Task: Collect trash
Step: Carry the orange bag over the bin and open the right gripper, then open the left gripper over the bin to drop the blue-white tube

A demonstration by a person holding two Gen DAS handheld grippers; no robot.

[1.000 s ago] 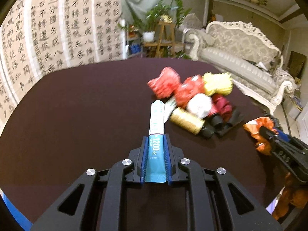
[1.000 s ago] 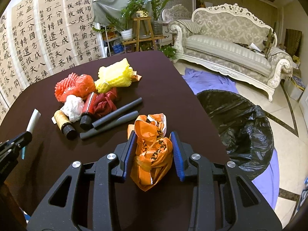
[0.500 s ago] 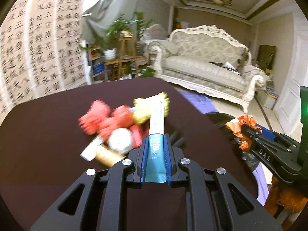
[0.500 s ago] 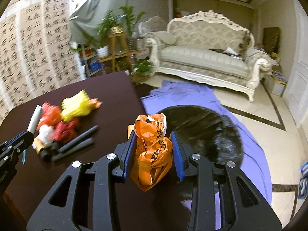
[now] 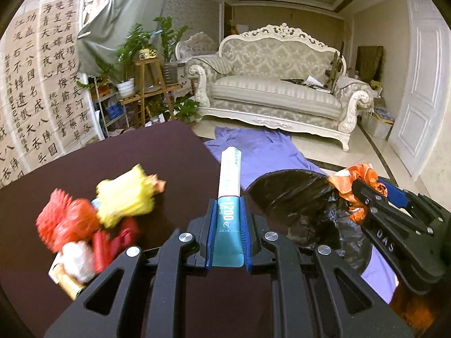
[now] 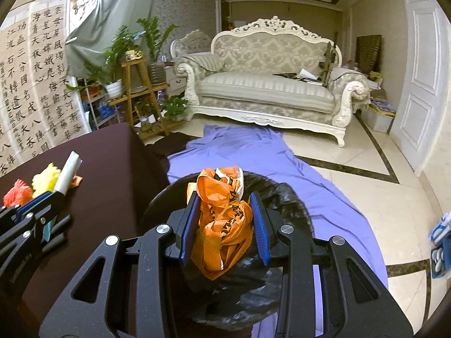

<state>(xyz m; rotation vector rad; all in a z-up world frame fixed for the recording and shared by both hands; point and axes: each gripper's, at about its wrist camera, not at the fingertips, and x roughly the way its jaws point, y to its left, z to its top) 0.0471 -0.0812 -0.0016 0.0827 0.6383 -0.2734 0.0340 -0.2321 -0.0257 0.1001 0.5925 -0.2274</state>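
Jaws pinching teal-white sachet (image 5: 229, 197), crumpled orange bag (image 6: 222, 222)

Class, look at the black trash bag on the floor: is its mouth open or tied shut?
Open. The black trash bag gapes wide beneath the orange bag held by the right gripper, its rim spread in a ring.

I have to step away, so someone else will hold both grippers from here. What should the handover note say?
Left gripper: shut on a flat teal-and-white toothpaste tube, over the dark brown table's edge.
Right gripper: shut on a crumpled orange plastic bag, above the black bin bag on the floor.
Done: two pieces picked up; neither dropped in yet.
Left: release both into the bin bag, then clear the pile on the table: yellow foam net, red foam net, white wad, black sticks.
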